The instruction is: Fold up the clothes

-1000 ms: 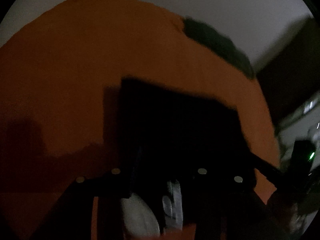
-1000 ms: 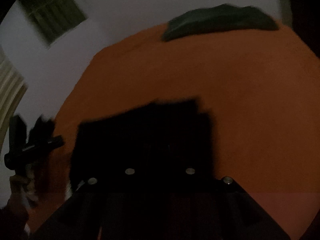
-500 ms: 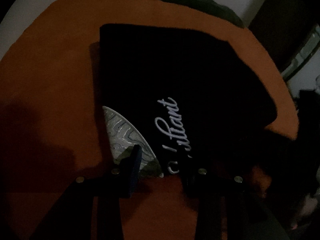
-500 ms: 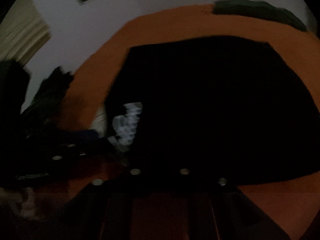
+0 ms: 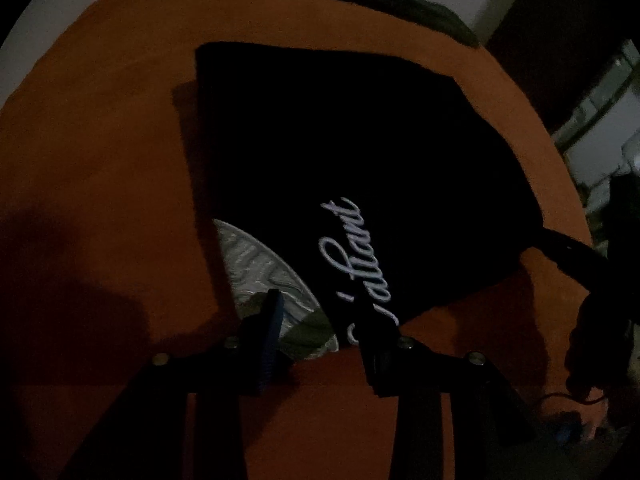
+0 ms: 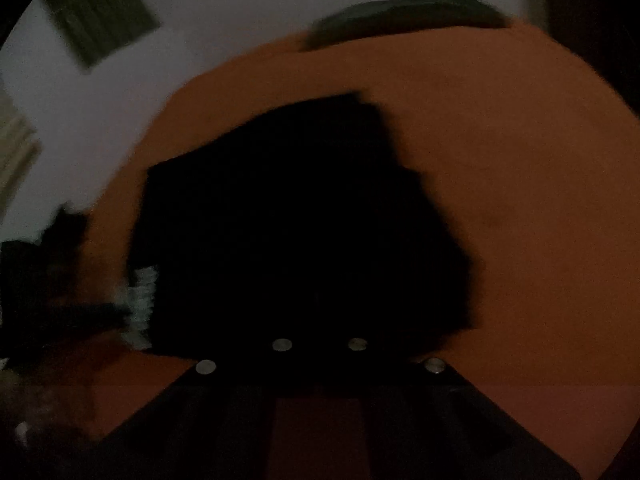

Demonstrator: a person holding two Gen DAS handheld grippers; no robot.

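1 black shirt lies folded on orange cloth — left claw wide, right claw's state unclear.

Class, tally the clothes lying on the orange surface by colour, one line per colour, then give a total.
Black garment with white script: 1
Dark green garment at the far edge: 1
Total: 2

Dim, underexposed; right wrist view motion-blurred.

an orange surface meets a pale wall; a blurred dark rectangle, perhaps a window.
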